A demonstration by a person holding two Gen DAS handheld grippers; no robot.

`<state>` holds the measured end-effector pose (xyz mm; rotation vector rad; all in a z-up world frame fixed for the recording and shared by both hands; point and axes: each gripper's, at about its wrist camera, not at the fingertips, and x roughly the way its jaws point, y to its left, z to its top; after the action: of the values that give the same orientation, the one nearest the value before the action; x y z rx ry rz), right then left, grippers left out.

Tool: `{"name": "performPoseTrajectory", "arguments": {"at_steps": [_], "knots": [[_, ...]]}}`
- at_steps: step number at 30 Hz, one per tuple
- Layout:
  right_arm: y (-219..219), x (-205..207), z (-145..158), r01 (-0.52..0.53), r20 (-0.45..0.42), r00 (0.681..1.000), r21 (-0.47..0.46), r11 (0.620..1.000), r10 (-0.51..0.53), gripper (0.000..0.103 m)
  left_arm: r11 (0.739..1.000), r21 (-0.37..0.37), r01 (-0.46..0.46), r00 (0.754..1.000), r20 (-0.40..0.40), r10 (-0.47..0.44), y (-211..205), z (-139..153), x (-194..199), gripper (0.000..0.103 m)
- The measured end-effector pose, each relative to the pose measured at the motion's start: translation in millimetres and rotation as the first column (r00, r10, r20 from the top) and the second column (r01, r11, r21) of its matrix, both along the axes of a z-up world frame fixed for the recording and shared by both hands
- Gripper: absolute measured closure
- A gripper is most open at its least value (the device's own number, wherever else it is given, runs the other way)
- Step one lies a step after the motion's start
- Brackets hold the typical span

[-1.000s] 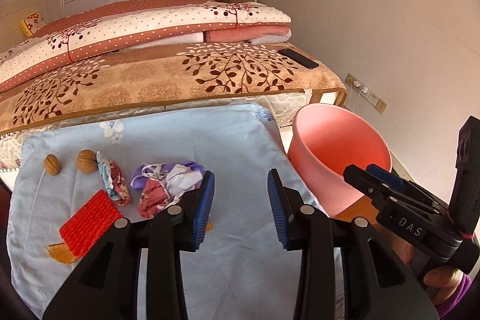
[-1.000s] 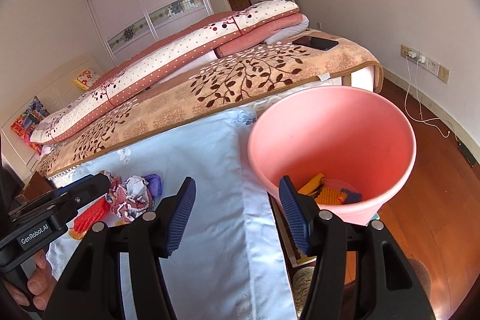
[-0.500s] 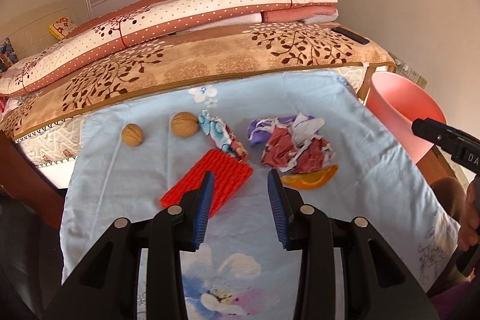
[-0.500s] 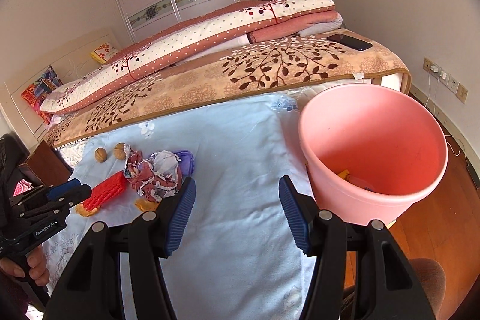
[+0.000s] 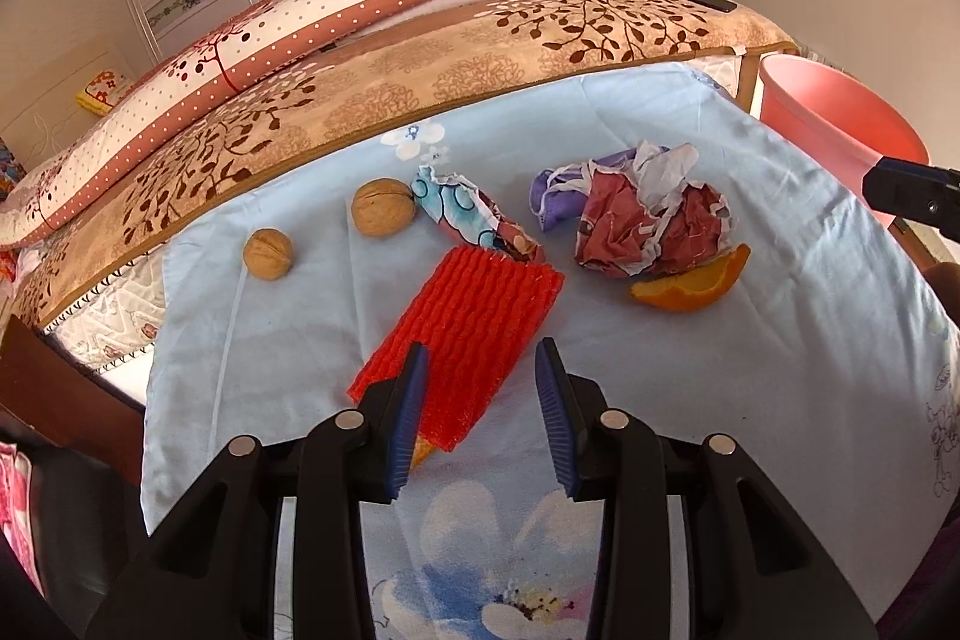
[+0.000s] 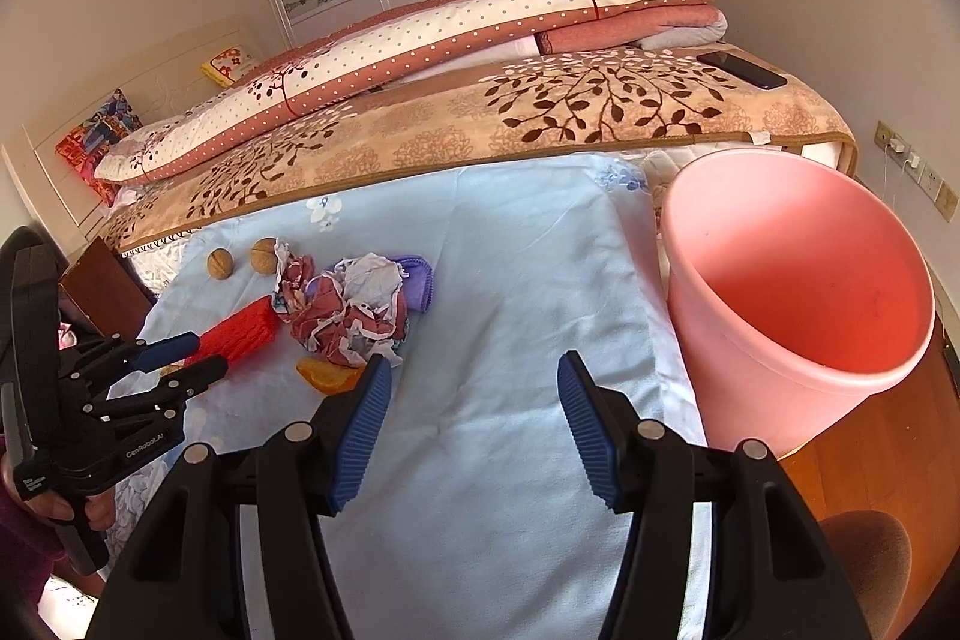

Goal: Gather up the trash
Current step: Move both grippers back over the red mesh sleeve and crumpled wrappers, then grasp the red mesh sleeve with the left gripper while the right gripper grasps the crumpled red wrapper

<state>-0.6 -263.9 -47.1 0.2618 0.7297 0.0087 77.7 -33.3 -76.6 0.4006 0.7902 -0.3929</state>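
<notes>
Trash lies on a light blue cloth [image 5: 690, 400]: a red foam net [image 5: 462, 334], two walnuts [image 5: 268, 253] [image 5: 382, 207], a patterned wrapper [image 5: 480, 220], a crumpled red-and-white paper wad [image 5: 648, 226], a purple cloth [image 5: 558, 196] and an orange peel [image 5: 696, 286]. My left gripper [image 5: 480, 388] is open and empty, its jaws over the near end of the red net. My right gripper [image 6: 471, 400] is open and empty above the cloth, between the wad [image 6: 354, 310] and the pink bucket [image 6: 798, 304].
A bed with a leaf-patterned blanket [image 6: 540, 124] and folded quilts [image 6: 420, 40] lies behind the cloth. A phone [image 6: 741, 70] rests on the blanket. Wood floor [image 6: 870, 460] and wall sockets [image 6: 900, 154] are at the right. A dark wooden piece [image 5: 60, 388] is at the left.
My left gripper has swung left from the bucket side toward the trash and now sits over the red net. My right gripper has shifted left, away from above the bucket.
</notes>
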Motion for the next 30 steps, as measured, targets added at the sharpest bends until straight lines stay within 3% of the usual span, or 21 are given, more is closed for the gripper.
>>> {"name": "performPoseTrajectory", "arguments": {"at_steps": [5,7,11,16,21,25,30], "knots": [[4,8,-1,-0.037,-0.012,0.999,0.05,0.998,0.038,0.046,1.0,0.0,0.007,1.0,0.024,-0.007,2,-3,2,0.067],[9,13,0,-0.061,-0.013,0.998,0.064,0.996,0.062,0.046,1.0,-0.014,0.004,1.0,0.026,-0.004,5,-2,3,0.083],[24,25,-1,-0.114,-0.018,0.993,0.075,0.991,0.115,0.046,0.997,-0.077,-0.016,1.0,0.003,0.017,15,2,5,0.097],[43,41,-5,-0.157,-0.032,0.987,0.066,0.985,0.159,0.046,0.981,-0.187,-0.055,0.998,-0.023,0.051,31,17,6,0.098],[50,62,-12,-0.163,-0.058,0.984,0.081,0.983,0.168,0.046,0.946,-0.31,-0.092,0.996,-0.044,0.082,50,36,3,0.098],[51,79,-22,-0.15,-0.093,0.983,0.093,0.984,0.159,0.046,0.931,-0.348,-0.112,0.994,-0.044,0.103,59,44,-1,0.098],[53,92,-32,-0.146,-0.127,0.979,0.095,0.985,0.157,0.062,0.921,-0.367,-0.129,0.992,-0.051,0.119,64,46,-3,0.098]]}}
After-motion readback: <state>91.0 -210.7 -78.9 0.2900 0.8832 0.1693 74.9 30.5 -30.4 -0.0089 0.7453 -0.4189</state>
